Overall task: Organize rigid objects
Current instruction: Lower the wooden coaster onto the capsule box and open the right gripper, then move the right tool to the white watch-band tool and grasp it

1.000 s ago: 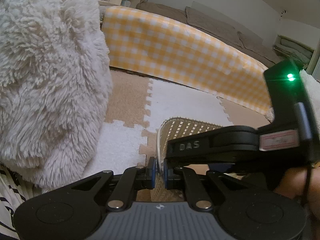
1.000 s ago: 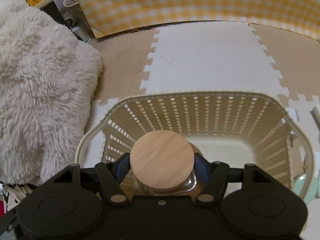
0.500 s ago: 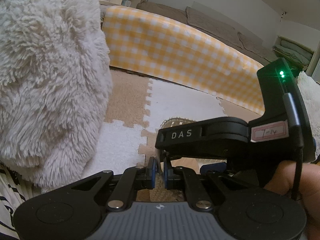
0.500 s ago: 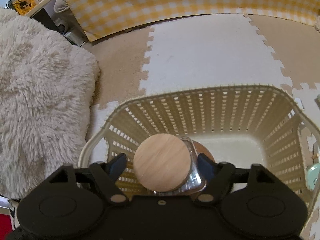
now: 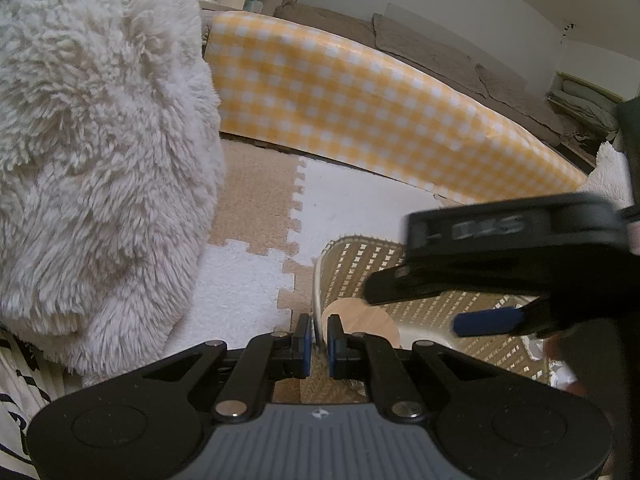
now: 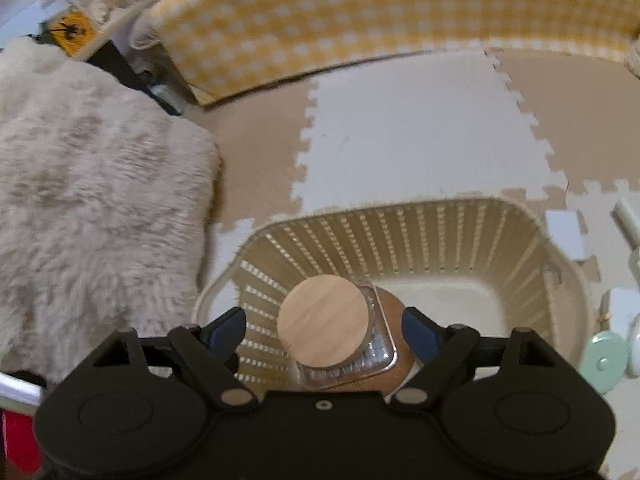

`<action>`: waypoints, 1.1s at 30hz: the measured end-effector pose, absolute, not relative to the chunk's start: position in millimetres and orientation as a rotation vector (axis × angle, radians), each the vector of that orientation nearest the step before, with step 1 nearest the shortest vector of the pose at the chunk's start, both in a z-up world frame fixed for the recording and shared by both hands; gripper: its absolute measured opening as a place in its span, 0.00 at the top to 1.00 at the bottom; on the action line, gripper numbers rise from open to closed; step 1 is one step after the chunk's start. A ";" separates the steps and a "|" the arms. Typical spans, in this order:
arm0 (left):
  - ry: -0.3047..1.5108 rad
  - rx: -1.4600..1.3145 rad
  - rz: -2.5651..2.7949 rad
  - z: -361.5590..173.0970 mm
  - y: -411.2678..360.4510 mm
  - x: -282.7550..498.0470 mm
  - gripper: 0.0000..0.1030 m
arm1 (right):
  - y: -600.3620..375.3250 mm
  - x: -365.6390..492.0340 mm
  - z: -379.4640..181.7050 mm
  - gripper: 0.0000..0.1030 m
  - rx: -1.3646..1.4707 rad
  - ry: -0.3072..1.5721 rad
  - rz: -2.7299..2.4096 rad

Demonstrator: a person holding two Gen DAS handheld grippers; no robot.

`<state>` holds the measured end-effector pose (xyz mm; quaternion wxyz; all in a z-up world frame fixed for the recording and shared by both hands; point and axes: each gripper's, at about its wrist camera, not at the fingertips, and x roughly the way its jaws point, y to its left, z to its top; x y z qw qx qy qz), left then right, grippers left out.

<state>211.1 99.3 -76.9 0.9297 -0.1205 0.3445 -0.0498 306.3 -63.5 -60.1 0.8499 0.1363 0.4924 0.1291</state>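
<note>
Cream slotted plastic basket is showing vertical slit rows, glass jar with pale striped-grain wooden lid is sitting over brown contents, yellow-and-white gingham cover is running behind beige-and-white puzzle floor mat, off-white shaggy fur blanket alongside.

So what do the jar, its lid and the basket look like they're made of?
Jar: clear glass probably, glossy with bright edge reflections. Lid: pale unfinished wood, straight grain lines, matte. Basket: cream moulded plastic likely, with regular slotted walls and a smooth rim.
</note>
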 end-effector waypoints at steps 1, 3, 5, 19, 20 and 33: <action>0.706 -0.246 -0.102 -76.9 99.3 211.1 0.91 | -66.5 303.4 -55.1 0.15 0.277 1.030 0.281; 0.706 -0.245 -0.101 -77.7 99.4 212.2 0.91 | -73.6 297.9 -43.3 0.15 0.264 1.014 0.296; 0.705 -0.244 -0.101 -77.9 99.1 212.0 0.91 | -82.6 292.1 -29.5 0.15 0.261 0.994 0.312; 0.704 -0.237 -0.100 -80.0 100.7 217.5 0.91 | -176.1 262.2 31.6 0.06 0.218 0.845 0.231; 0.704 -0.237 -0.100 -80.1 100.7 217.7 0.91 | -184.3 261.7 30.7 0.05 0.211 0.839 0.213; 0.700 -0.230 -0.100 -80.0 101.3 217.2 0.91 | -271.6 268.7 -40.2 0.00 0.136 0.798 -0.022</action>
